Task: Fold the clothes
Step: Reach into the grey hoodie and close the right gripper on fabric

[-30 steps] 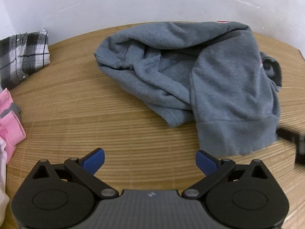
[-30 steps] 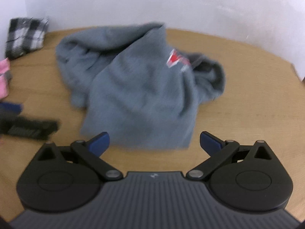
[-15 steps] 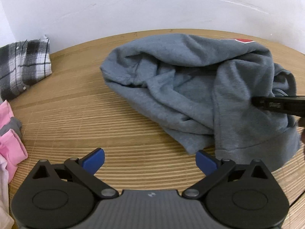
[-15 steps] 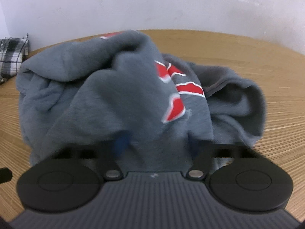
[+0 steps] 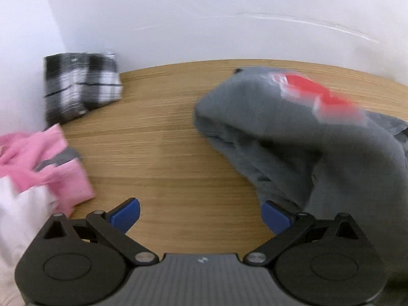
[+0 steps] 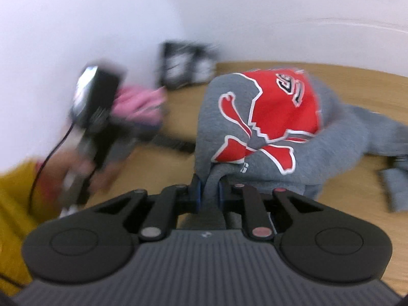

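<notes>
Right gripper [image 6: 208, 195]: jaws clamped on a fold of the grey sweatshirt [image 6: 255, 153] (red skull-and-crossbones print facing up), which is raised at the pinch and trails onto the wooden table [image 6: 163, 168]. Left gripper [image 5: 201, 215]: jaws spread wide, holding nothing, over bare tabletop beside the sweatshirt. Folded plaid shirt [image 5: 81, 86] and pink garment [image 5: 51, 165] lie left.
</notes>
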`<act>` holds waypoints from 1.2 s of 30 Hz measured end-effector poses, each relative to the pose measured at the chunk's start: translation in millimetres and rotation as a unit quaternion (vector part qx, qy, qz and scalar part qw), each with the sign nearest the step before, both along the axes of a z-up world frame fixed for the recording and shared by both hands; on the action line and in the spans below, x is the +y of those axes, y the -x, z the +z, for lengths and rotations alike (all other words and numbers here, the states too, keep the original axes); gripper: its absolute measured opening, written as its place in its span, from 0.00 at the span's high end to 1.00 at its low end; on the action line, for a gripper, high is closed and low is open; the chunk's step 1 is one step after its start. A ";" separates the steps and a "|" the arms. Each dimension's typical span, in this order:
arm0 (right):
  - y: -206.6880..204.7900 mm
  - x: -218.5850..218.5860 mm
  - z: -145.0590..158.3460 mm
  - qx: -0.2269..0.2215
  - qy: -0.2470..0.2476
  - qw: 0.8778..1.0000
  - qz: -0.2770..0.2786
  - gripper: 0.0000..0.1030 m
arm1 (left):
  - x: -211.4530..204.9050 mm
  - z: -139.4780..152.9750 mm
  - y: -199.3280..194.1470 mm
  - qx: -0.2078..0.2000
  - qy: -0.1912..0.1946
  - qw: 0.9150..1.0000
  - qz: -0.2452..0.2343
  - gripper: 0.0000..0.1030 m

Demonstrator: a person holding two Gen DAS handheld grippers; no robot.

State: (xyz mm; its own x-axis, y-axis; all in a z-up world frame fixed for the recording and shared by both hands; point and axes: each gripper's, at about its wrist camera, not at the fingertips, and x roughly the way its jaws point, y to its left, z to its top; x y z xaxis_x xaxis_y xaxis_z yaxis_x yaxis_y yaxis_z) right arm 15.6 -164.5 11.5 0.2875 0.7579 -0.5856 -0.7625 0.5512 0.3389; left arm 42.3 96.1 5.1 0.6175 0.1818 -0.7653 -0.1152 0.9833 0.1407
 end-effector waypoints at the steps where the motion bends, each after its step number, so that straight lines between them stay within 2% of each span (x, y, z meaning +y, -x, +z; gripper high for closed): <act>1: 11.7 11.9 -7.6 0.006 0.016 1.000 0.027 0.79 | 5.8 0.4 6.8 0.002 -0.001 1.000 0.007 0.00; 3: 29.0 34.2 -27.3 0.007 0.064 0.996 0.056 0.66 | 16.2 -1.0 20.9 0.008 -0.003 1.000 0.023 0.00; 5: 45.4 50.5 -40.6 -0.008 0.104 0.992 0.071 0.63 | 22.5 -2.5 33.7 0.013 0.001 0.999 0.030 0.00; 7: 56.6 47.2 -30.6 -0.044 0.104 0.991 0.071 0.63 | 21.1 -0.7 45.3 0.012 0.009 1.000 0.021 0.00; 8: 53.9 39.6 -21.2 -0.050 0.093 0.992 0.071 0.64 | 19.6 1.1 51.0 0.010 0.012 1.000 0.014 0.00; 10: 39.7 10.6 0.0 -0.057 0.057 0.995 0.057 0.60 | 14.6 8.3 58.6 0.003 0.023 1.000 -0.001 0.00; 11: 31.6 -3.8 7.6 -0.062 0.044 0.996 0.041 0.52 | 9.1 13.5 61.0 -0.006 0.030 0.999 -0.010 0.00; 12: 20.8 -20.9 16.1 -0.069 0.033 0.997 0.018 0.39 | 3.8 18.5 62.7 -0.014 0.036 0.999 -0.018 0.00; 14: -11.9 -52.2 28.3 -0.082 0.022 0.996 -0.039 0.22 | -4.4 26.1 57.5 -0.029 0.049 0.998 -0.024 0.00; 15: -33.1 -64.1 30.6 -0.086 0.026 0.993 -0.071 0.17 | -8.3 29.3 46.4 -0.031 0.049 0.998 -0.019 0.00; 16: -55.9 -71.9 30.1 -0.090 0.043 0.990 -0.096 0.18 | -12.2 32.5 35.3 -0.034 0.049 0.998 -0.014 0.00; 19: -131.4 -82.7 1.1 -0.121 0.153 0.974 -0.114 0.19 | -18.6 36.7 -7.1 -0.035 0.054 0.998 0.008 0.00; 20: -151.0 -82.6 -9.5 -0.141 0.179 0.971 -0.069 0.19 | -21.0 36.7 -22.3 -0.034 0.057 0.998 0.015 0.00; 21: -164.8 -74.5 -22.1 -0.165 0.195 0.967 0.006 0.19 | -23.1 34.3 -34.7 -0.028 0.061 0.998 0.019 0.00; 24: -200.0 -55.0 -59.6 -0.171 0.245 0.953 0.043 0.19 | -29.7 19.8 -68.2 0.000 0.067 0.997 0.036 0.00; 27: -198.1 -49.0 -83.3 -0.181 0.241 0.945 0.128 0.19 | -40.7 3.5 -89.3 0.021 0.053 0.997 0.057 0.00; 29: -191.1 -41.8 -97.1 -0.206 0.231 0.939 0.149 0.19 | -43.4 -8.1 -100.3 0.040 0.050 0.996 0.067 0.00; 31: -187.2 -40.2 -105.2 -0.222 0.211 0.940 0.151 0.21 | -45.6 -19.8 -109.7 0.060 0.050 0.994 0.075 0.00; 32: -190.6 -41.1 -104.7 -0.205 0.194 0.950 0.134 0.51 | -46.7 -22.8 -109.4 0.066 0.052 0.993 0.081 0.00; 33: -195.0 -43.6 -102.6 -0.183 0.174 0.962 0.106 0.85 | -47.7 -23.2 -107.8 0.066 0.051 0.993 0.082 0.00; 35: -202.7 -52.0 -96.3 -0.143 0.127 0.980 0.047 0.86 | -51.6 -17.3 -96.4 0.058 0.045 0.994 0.081 0.00; 36: -203.7 -64.1 -87.7 -0.128 0.088 0.988 0.012 0.87 | -53.0 -13.1 -90.0 0.054 0.043 0.995 0.076 0.00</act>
